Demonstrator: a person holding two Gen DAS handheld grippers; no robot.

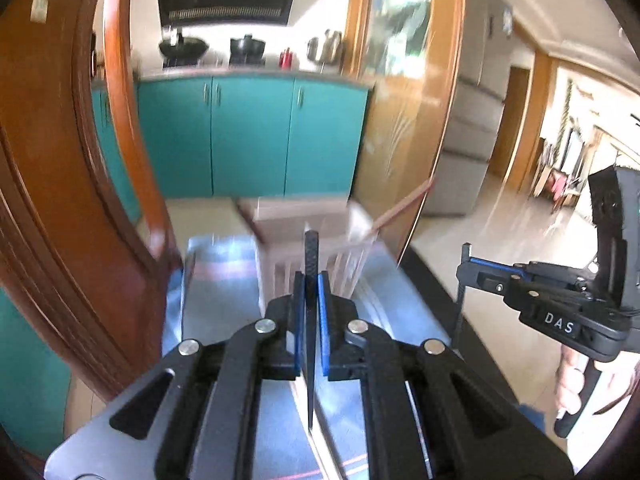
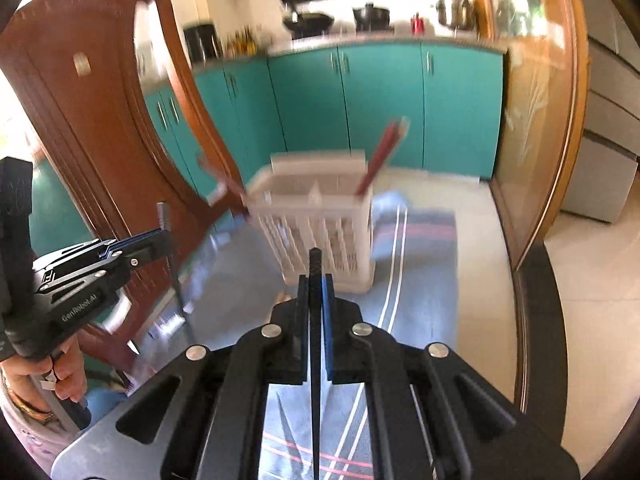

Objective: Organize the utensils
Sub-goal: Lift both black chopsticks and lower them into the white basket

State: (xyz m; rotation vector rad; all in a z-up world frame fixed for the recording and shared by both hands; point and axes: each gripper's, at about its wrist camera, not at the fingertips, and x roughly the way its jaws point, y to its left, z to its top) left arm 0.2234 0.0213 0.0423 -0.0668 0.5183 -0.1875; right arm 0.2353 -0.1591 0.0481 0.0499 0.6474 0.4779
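Observation:
A white slotted utensil holder (image 1: pixel 280 224) (image 2: pixel 320 216) stands on the striped blue-grey tablecloth (image 1: pixel 224 300) (image 2: pixel 420 280), blurred by motion. Red chopsticks (image 2: pixel 380 156) (image 1: pixel 404 204) lean out of it. My left gripper (image 1: pixel 310 280) (image 2: pixel 164 240) is shut on a thin black chopstick (image 1: pixel 311 248) (image 2: pixel 163 212) that sticks up past the blue pads. My right gripper (image 2: pixel 316 280) (image 1: pixel 466 272) is likewise shut on a second black chopstick (image 2: pixel 316 264) (image 1: pixel 465 252). Both grippers hang above the table, short of the holder. A person's hands (image 1: pixel 572 380) (image 2: pixel 24 376) hold the handles.
A brown wooden chair back (image 1: pixel 80 200) (image 2: pixel 100 120) rises at the table's left side. Teal kitchen cabinets (image 1: pixel 248 132) (image 2: pixel 380 100) with pots on the counter stand behind. A wood-framed glass door (image 1: pixel 400 100) (image 2: pixel 532 120) is at the right; the table's dark edge (image 2: pixel 536 320) curves there.

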